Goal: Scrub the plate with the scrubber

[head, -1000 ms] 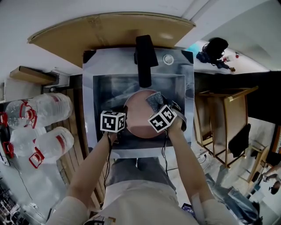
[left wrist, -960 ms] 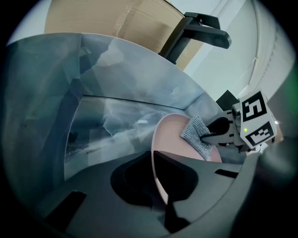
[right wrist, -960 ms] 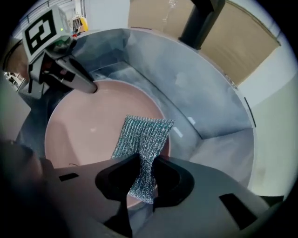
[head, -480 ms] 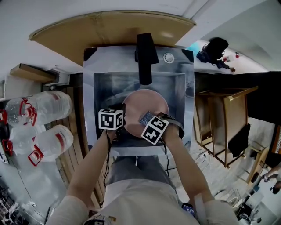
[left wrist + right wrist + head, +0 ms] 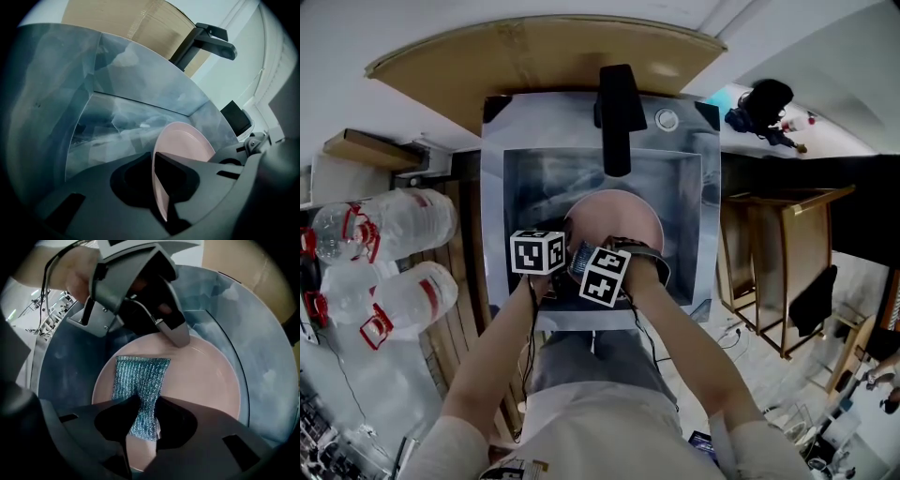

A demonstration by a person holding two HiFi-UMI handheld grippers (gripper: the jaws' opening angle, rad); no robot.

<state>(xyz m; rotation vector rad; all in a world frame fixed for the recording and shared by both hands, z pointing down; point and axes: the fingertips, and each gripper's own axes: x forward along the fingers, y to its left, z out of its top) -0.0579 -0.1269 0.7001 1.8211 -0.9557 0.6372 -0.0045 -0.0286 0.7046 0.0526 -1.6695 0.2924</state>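
Left gripper (image 5: 154, 161) is clamped on the rim of the pink plate (image 5: 183, 140), the thin edge running straight between its closed jaws. Seen from the head view, that grip sits at about 8 o'clock on the plate's rim, with the plate low in the middle of the steel sink (image 5: 521, 183). Right gripper (image 5: 146, 400) is pinched tight on a teal, glittery mesh scrubber (image 5: 140, 373), holding it by its near end so the rest of the cloth fans out flat against the plate's inner face. From the head view the scrubber lies at roughly 7 o'clock on the plate, just beside the left gripper's hold, and the two marker cubes are close together there. In the right gripper view the left gripper's jaw tip meets the plate's rim at 12 o'clock. A black faucet (image 5: 617, 117) stands at 12 o'clock on the sink, its spout reaching over the basin toward the plate. Large clear water bottles (image 5: 394, 230) with red handles lie at 9 o'clock of the sink, and a curved wooden board (image 5: 544, 56) sits beyond the faucet.
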